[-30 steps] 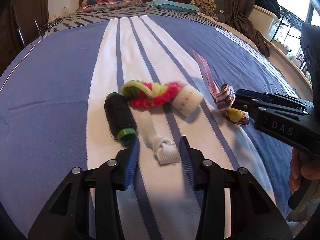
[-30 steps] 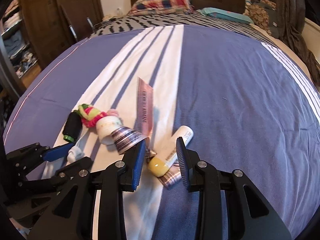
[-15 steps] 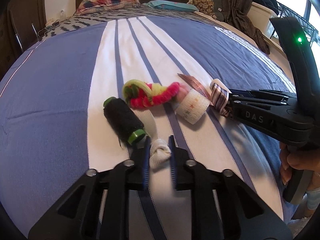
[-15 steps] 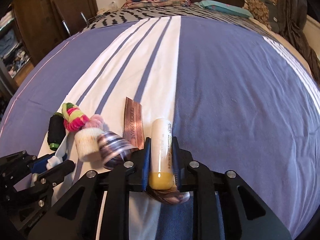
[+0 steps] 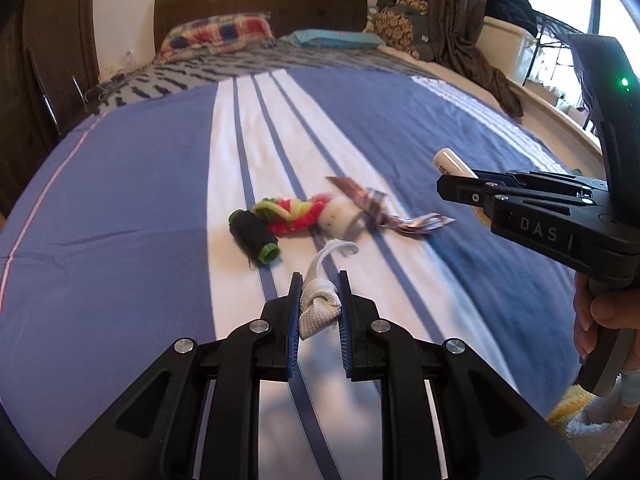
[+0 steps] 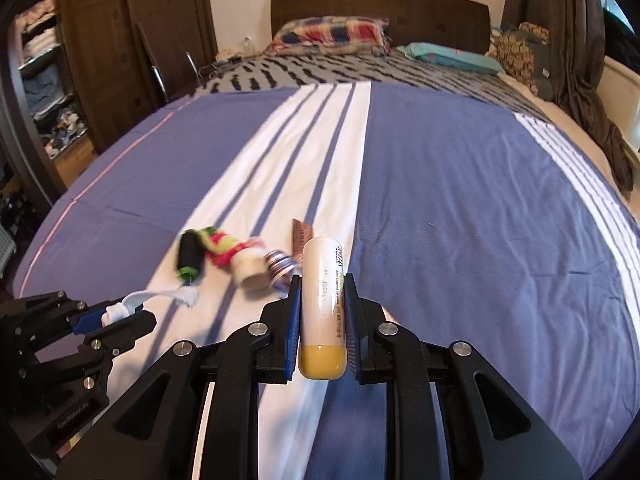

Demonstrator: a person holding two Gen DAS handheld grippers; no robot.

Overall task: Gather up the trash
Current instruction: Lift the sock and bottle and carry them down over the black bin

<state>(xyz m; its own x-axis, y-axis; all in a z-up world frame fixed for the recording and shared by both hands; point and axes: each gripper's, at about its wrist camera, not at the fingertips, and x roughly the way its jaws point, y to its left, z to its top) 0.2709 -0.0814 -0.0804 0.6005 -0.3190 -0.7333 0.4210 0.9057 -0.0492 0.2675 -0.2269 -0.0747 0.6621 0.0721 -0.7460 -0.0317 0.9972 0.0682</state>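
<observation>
White knotted strap (image 5: 319, 307) clamped in left tongs (image 5: 319, 312), tail hanging toward bed (image 5: 120, 208). Right tongs (image 6: 322, 312) gripping white tube (image 6: 322, 292), yellow cap nearest camera, lifted off bed. Black spool (image 5: 253, 236), yarn bundle (image 5: 290, 216), white roll (image 5: 340, 216), ribbon (image 5: 400, 220) clustered on white stripe of bed.

On the bed (image 5: 140, 208), a thread spool (image 5: 253, 236) lies leftmost, a yarn bundle (image 5: 291, 214) touching its right side, then a small roll (image 5: 338, 218), then a ribbon (image 5: 400, 222) trailing right. Nearer the camera, the left gripper (image 5: 319, 300) holds a knotted strap (image 5: 318, 306) between its fingers. To the right, the right gripper (image 6: 322, 304) holds a tube (image 6: 322, 292) above the bed. Pillows (image 5: 216, 34) lie at the far end.
</observation>
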